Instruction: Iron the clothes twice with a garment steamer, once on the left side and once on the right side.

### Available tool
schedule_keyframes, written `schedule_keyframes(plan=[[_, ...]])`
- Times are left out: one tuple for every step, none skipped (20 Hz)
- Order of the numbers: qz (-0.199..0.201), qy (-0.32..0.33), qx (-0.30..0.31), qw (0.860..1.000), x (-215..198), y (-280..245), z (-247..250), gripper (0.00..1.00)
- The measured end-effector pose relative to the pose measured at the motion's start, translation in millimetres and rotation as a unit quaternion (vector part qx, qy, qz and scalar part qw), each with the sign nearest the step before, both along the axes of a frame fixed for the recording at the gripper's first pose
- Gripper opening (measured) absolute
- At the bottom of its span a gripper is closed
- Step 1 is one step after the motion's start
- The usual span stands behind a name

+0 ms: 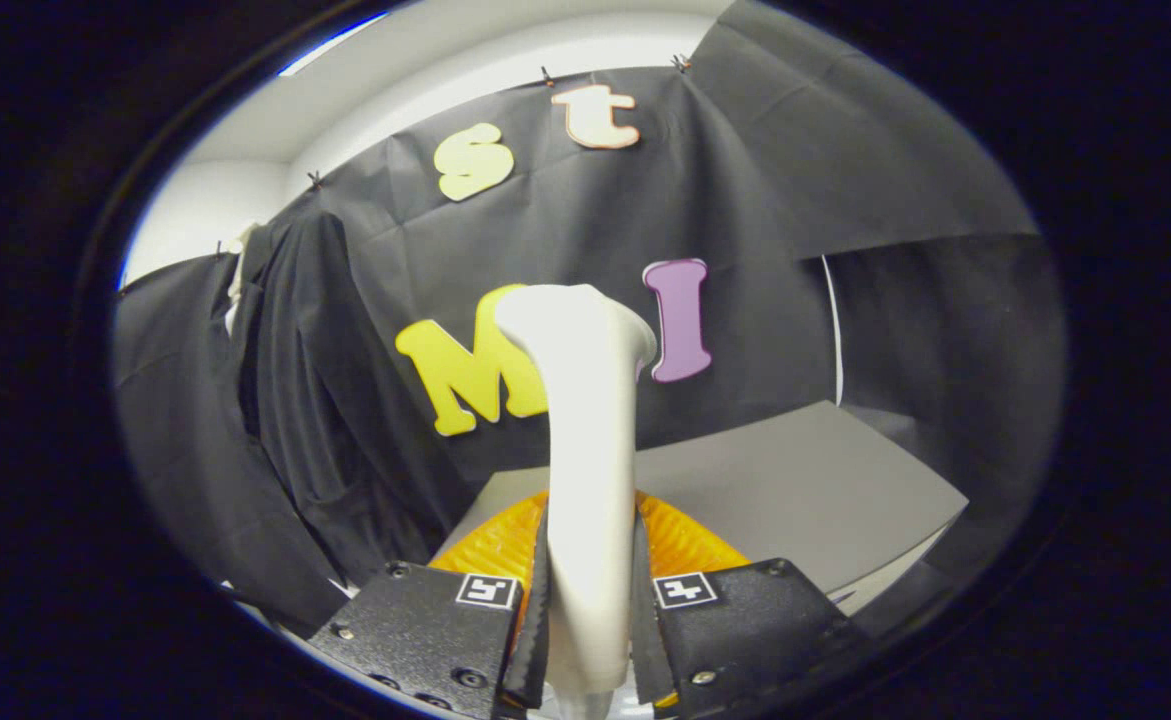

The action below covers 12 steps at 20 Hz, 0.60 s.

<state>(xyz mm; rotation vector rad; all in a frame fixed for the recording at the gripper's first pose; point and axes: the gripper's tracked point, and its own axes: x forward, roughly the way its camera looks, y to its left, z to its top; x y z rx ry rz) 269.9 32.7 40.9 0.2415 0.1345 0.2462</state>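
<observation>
Steamer (585, 420) stands upright, clamped between both fingers of the gripper (590, 620), its head pointing up and away; the dark garment (315, 400) hangs well off to its left, beyond the grey table (805, 480) edge

— What is the gripper (590, 600) doing?
— It is clamping the steamer (585, 440) handle, both fingers (535, 610) pressing its sides, holding it upright with the head rising beyond the fingertips.

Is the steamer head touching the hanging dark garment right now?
Apart. The gripper view shows the steamer, clamped between the fingers, standing clear of the dark garment, with booth wall visible between them.
</observation>
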Motion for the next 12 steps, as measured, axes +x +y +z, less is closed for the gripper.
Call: schedule_keyframes(plan=[[-0.006,-0.013,-0.001,1.000,-7,7,13,0.36],[-0.013,-0.024,-0.005,1.000,-10,17,24,0.36],[-0.019,-0.037,-0.010,0.999,-16,27,36,0.36],[-0.025,-0.048,-0.016,0.998,-23,38,47,0.36],[-0.035,-0.058,-0.023,0.997,-28,47,58,0.36],[-0.046,-0.069,-0.026,0.996,-31,54,68,0.36],[-0.053,-0.081,-0.029,0.995,-35,64,79,0.36],[-0.057,-0.092,-0.031,0.994,-40,75,91,0.36],[-0.060,-0.104,-0.028,0.992,-44,85,102,0.36],[-0.063,-0.118,-0.030,0.991,-49,98,115,0.36],[-0.067,-0.130,-0.032,0.989,-54,108,126,0.36],[-0.072,-0.145,-0.036,0.986,-58,119,139,0.36]])
